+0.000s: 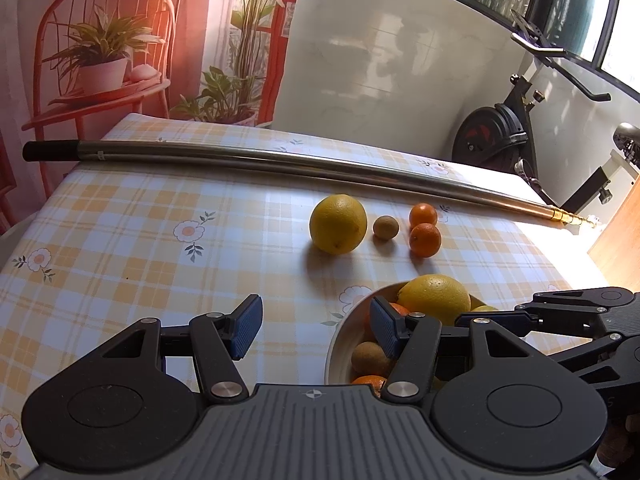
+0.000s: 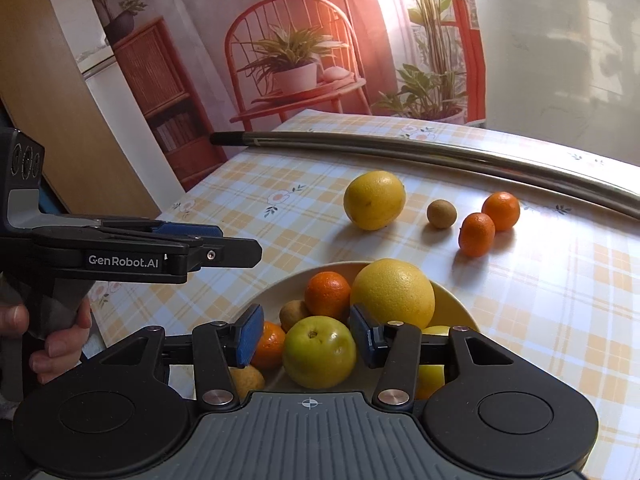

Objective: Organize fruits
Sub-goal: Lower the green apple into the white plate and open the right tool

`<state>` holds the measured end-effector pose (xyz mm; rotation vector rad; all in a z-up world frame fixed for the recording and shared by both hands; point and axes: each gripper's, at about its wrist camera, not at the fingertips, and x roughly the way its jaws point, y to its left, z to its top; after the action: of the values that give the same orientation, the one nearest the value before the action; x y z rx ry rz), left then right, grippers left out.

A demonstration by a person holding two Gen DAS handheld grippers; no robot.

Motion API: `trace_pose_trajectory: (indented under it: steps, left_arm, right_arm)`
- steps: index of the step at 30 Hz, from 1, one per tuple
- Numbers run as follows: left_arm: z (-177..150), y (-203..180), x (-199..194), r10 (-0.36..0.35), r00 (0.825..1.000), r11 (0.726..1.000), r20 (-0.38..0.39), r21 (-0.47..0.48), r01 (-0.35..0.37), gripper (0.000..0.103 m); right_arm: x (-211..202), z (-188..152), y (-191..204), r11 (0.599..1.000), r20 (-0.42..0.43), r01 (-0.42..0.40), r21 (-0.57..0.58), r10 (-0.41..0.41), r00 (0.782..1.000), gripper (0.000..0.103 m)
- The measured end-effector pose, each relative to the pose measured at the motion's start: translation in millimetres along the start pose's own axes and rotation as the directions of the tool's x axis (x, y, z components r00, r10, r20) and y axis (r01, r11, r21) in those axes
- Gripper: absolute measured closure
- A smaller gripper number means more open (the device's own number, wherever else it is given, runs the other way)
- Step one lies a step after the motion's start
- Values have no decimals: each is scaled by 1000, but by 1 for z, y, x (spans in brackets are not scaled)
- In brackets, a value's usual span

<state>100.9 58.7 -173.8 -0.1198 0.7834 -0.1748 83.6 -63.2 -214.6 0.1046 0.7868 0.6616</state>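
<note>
A checked cloth covers the worktop (image 2: 540,300), with a metal pole (image 2: 440,152) lying across the back. The bowl (image 2: 448,300) is heaped; four fruits sit loose beyond it. The right tongs (image 2: 307,334) stand apart around a green apple (image 2: 319,352), not touching. The left tongs (image 1: 316,326) are apart, empty, beside the bowl. A clumsy squeeze could topple the pile, sending round fruit rolling off.

"GenRobot.AI" on the left gripper (image 2: 224,240)
</note>
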Motion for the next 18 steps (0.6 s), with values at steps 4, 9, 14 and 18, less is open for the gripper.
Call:
trace_pose_trajectory:
  steps: [4,9,14,18]
  left_arm:
    - [1,-2,0,-4,1000,1000,3,-2,4,41]
    - [2,-5,2,-3,1000,1000,2,-3,3,41]
    - [5,-6,3,3,1000,1000,3,-7,-3,41]
    - [6,-9,3,7,1000,1000,9,-6,-7,41]
  right_arm:
    - [-13,5,-13,998,59,44,44,-47,997,58]
    - [-23,9,-35,988,106,120,102,-131,986,58]
    - [-27,6,-52,977,129,177,122,-192,973,58]
    - [-28,3,-60,968,139,221,118,-236,962,58]
